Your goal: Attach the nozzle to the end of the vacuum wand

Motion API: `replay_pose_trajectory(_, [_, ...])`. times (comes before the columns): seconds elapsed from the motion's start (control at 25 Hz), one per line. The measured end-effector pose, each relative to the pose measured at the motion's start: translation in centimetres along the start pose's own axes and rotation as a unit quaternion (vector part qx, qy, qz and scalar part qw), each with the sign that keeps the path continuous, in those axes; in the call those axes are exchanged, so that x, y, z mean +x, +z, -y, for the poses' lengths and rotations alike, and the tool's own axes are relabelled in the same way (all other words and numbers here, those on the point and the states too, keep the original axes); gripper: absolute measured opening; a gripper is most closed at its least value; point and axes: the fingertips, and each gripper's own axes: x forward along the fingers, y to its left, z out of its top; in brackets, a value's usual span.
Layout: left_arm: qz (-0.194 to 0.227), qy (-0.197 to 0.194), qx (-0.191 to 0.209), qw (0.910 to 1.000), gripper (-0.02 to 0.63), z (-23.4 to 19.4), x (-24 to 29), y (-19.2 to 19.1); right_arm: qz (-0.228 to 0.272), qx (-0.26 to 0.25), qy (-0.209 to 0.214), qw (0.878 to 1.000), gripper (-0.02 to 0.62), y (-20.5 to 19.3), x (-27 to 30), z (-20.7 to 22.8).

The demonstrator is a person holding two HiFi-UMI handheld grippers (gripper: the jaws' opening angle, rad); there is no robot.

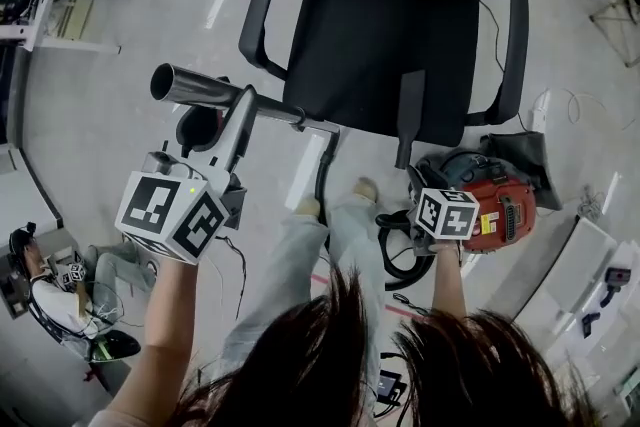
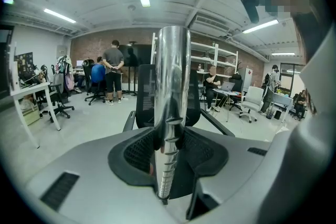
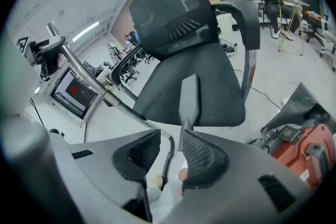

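The chrome vacuum wand runs across in front of the black office chair, its open end at the left. My left gripper is shut on it; in the left gripper view the wand stands between the pads of that gripper. A black hose hangs from the wand's other end. The dark grey flat nozzle stands on end against the seat's front. My right gripper sits just below it, open. In the right gripper view the nozzle rises from the gap of the right gripper, its foot by the right pad.
A red vacuum body with cables lies on the floor to the right of my right gripper. The person's legs and shoes are below the chair. Desks, shelves and other people fill the room behind.
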Motion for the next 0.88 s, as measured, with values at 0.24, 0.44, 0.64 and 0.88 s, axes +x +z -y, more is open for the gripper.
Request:
replay_pose_trajectory(0.24, [0.006,-0.004,-0.001,1.0000,0.160,-0.3,0.0,-0.1,-0.016,0.008,0.010,1.000,0.138,-0.4,2.6,1.2])
replay_pose_trajectory(0.44, [0.009,-0.005,0.000,0.9999,0.160,-0.4,0.1,-0.3,-0.027,0.008,0.020,0.999,0.155,-0.7,4.7,1.8])
replay_pose_trajectory(0.64, [0.010,-0.005,-0.004,0.9999,0.160,-0.4,0.2,-0.4,-0.040,0.010,0.021,0.999,0.164,-1.1,6.4,2.6])
replay_pose_trajectory(0.88, [0.019,-0.002,-0.010,0.9998,0.160,-0.6,0.4,-0.5,-0.053,0.008,0.026,0.998,0.167,-1.5,8.1,3.4])
